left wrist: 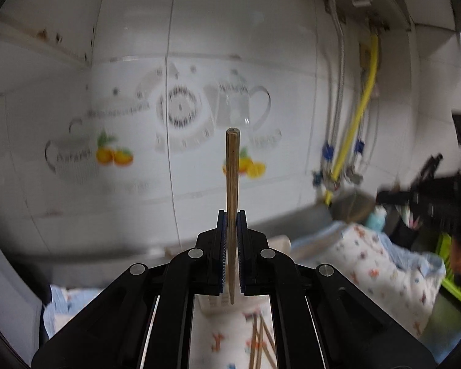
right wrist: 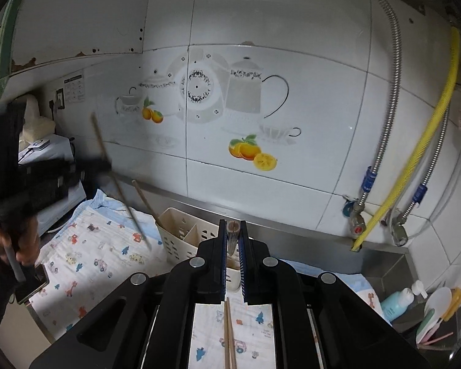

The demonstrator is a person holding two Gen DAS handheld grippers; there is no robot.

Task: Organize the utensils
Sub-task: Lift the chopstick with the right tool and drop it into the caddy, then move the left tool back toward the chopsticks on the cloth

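The left gripper [left wrist: 232, 215] is pinched on a chopstick [left wrist: 232, 184], its blue pads [left wrist: 220, 240] pressed against the wood on both sides. The stick stands upright between them, thick end up in front of the tiled wall [left wrist: 199, 46], thin end hanging just below the jaws. From the right camera that same gripper [right wrist: 101, 166] is blurred at the left, over the cloth [right wrist: 101, 246], with the chopstick [right wrist: 120, 184] slanting through it.

The right gripper [right wrist: 233, 230] is clamped on a second chopstick [right wrist: 233, 236], seen nearly end-on, only its square top and a short length showing between the jaws. It sits just in front of the cream holder [right wrist: 181, 230], a slotted basket with a divider, standing on the cloth near the wall. One more stick [right wrist: 144, 198] leans out of the holder's left compartment.

A pair of chopsticks [right wrist: 229, 335] lies on the cloth below the right gripper. At the far right a blue bottle [right wrist: 396, 303] stands by the sink.
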